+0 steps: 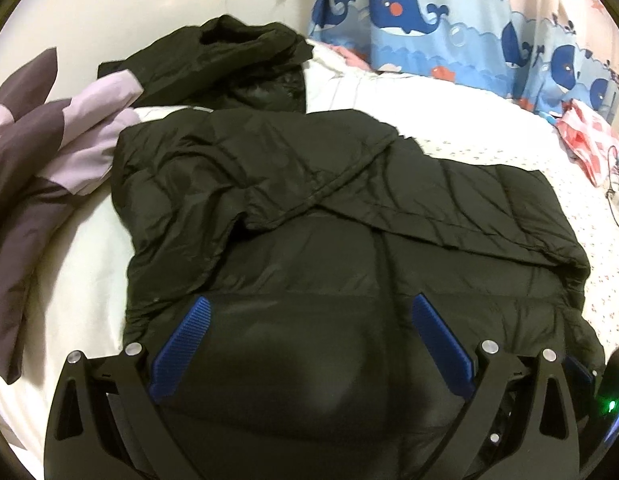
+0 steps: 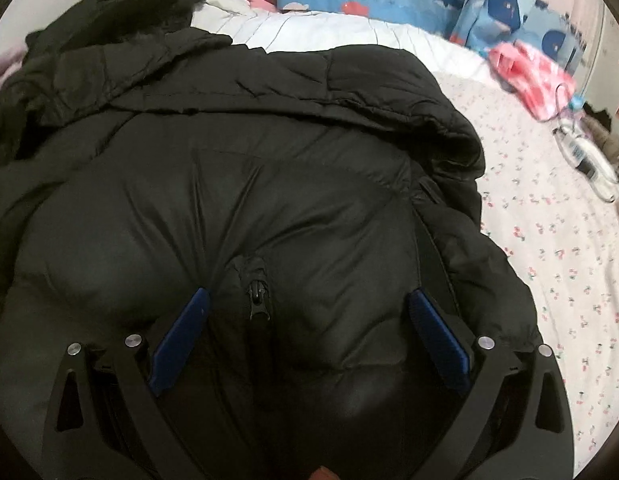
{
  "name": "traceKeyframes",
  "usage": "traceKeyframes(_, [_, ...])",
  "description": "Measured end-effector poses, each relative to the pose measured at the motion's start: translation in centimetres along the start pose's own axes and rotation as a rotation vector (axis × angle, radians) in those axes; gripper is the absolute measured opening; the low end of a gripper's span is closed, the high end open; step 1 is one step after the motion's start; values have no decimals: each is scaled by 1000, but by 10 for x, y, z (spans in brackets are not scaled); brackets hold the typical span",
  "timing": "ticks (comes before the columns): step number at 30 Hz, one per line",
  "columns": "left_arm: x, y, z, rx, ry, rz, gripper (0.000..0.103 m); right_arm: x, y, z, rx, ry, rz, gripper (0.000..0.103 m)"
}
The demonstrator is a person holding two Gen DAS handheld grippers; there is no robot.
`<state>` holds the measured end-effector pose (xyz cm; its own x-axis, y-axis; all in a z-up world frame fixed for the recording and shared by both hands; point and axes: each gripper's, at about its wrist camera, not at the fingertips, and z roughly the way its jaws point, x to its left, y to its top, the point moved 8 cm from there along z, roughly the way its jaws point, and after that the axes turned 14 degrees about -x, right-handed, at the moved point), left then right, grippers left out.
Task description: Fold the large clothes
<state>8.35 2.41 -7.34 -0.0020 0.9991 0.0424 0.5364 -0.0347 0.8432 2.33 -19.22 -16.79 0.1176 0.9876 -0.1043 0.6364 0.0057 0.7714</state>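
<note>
A large black puffer jacket [image 1: 309, 208] lies on the bed, its sleeves folded across the body. My left gripper [image 1: 309, 308] is open, its blue pads spread wide just above the jacket's near part. The jacket also fills the right wrist view [image 2: 249, 184], with a zipper pull [image 2: 254, 294] between the pads. My right gripper [image 2: 307, 300] is open over the jacket, close to the fabric. Nothing is held in either gripper. The right gripper's body shows at the right edge of the left wrist view [image 1: 613, 392].
A second black garment [image 1: 229, 64] lies bunched at the back. A purple and grey quilt [image 1: 41, 152] is at the left. The bed sheet [image 2: 549, 240] has a small flower print. A pink cloth [image 2: 537, 76], cables [image 2: 581, 152] and a whale-print curtain [image 1: 429, 20] are at the right.
</note>
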Motion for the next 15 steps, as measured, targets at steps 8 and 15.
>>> traceKeyframes(8, [45, 12, 4, 14, 8, -54, 97, 28, 83, -31, -211, 170, -111, 96])
traceKeyframes(15, [51, 18, 6, 18, -10, -96, 97, 133, 140, 87, -109, 135, -538, 96])
